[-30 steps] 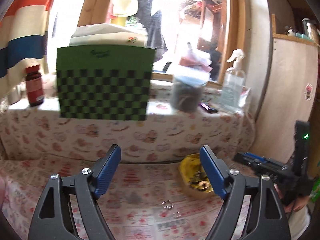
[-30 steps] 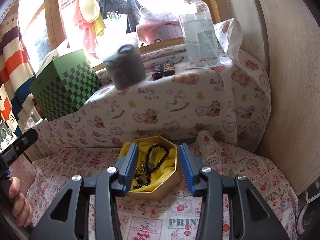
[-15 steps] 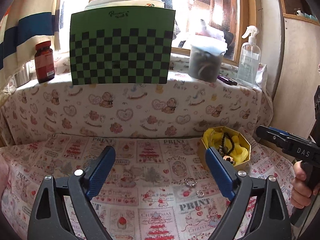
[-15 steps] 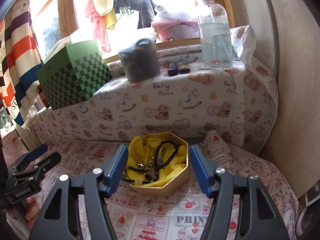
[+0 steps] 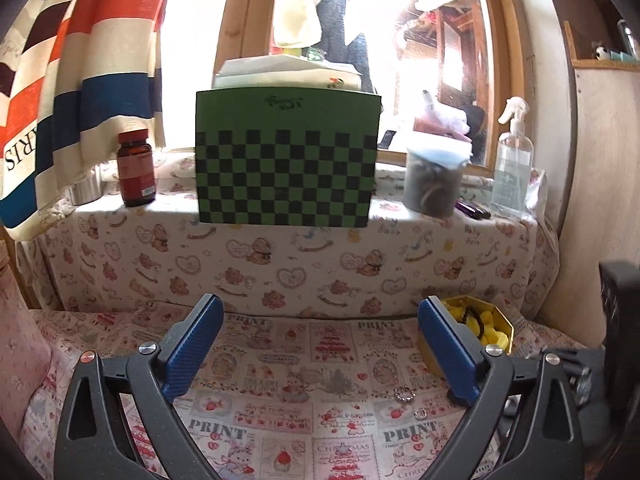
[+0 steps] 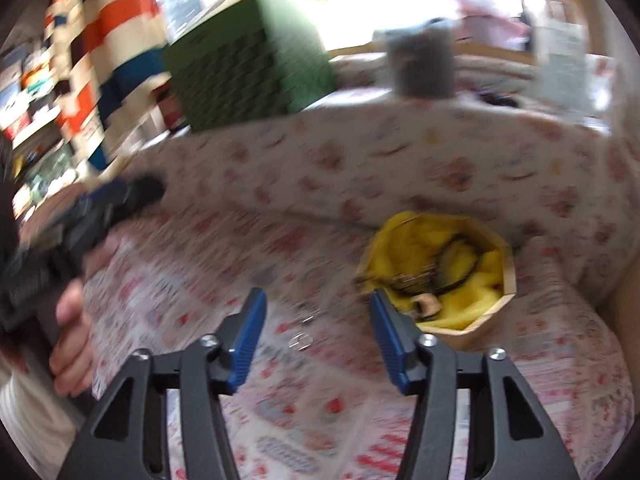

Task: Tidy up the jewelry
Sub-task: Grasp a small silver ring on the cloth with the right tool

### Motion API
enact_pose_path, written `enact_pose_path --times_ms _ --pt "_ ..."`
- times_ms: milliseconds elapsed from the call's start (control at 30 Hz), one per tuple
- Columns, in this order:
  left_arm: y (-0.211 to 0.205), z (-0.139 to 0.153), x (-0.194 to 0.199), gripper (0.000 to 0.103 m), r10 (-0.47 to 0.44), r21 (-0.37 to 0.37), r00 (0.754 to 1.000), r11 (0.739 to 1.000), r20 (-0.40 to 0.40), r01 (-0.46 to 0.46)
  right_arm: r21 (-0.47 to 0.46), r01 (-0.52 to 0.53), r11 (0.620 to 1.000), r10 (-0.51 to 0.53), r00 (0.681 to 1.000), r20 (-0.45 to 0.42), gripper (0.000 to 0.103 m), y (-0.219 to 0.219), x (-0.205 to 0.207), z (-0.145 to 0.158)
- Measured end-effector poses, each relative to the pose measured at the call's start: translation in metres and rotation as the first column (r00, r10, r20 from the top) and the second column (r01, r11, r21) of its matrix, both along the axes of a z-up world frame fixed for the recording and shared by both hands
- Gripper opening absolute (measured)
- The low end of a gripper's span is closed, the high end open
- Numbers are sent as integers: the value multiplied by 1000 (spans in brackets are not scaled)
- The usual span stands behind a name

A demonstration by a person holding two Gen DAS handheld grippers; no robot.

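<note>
Left tool (image 5: 318,346) hangs wide and empty, pulled back from half a second ago. Two small silver rings (image 5: 403,393) lie loose on the printed cloth bench (image 5: 280,380) at its 4 o'clock. Right tool (image 6: 316,338), wide and empty, has swung left off the gold hexagonal box with yellow lining (image 6: 440,276), now at 2 o'clock; a ring pickup looks next.

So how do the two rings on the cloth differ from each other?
In the left wrist view, the far ring looks larger, with a bumpy, beaded band; the near ring looks smaller and plainer. The far ring lies closer to the yellow-lined box. Both are silvery, lie loose on the printed cloth, apart, and outside the box.
</note>
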State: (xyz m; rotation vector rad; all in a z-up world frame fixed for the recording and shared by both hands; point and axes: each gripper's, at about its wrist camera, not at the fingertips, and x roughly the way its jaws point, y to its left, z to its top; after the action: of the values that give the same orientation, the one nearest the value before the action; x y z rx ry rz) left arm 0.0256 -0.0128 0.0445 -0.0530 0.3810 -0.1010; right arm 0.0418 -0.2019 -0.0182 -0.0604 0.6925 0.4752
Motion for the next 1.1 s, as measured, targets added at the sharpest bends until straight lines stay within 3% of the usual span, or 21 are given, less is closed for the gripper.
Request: enact_pose_path --times_ms 133,233,667,767,833,1100 --pt "5 1 2 99 26 -5 1000 1000 6 -26 -55 -46 997 43 997 -57 28 21 8 -20" --pt "9 1 3 99 45 -2 999 999 12 -45 -73 -32 997 25 996 -90 23 27 19 -28" --pt "8 -6 8 99 47 -1 999 999 -16 -47 -111 -18 994 2 990 -140 21 30 27 -47" --pt "8 -8 10 99 48 1 999 999 -21 -48 -110 -19 994 4 990 -140 20 30 28 -47" --pt "8 -9 11 99 48 2 999 999 -25 -48 -110 -25 994 8 989 -145 12 31 28 -49" --pt "8 -20 20 100 34 3 998 999 -60 -34 -78 0 997 -11 991 -133 12 20 26 -41"
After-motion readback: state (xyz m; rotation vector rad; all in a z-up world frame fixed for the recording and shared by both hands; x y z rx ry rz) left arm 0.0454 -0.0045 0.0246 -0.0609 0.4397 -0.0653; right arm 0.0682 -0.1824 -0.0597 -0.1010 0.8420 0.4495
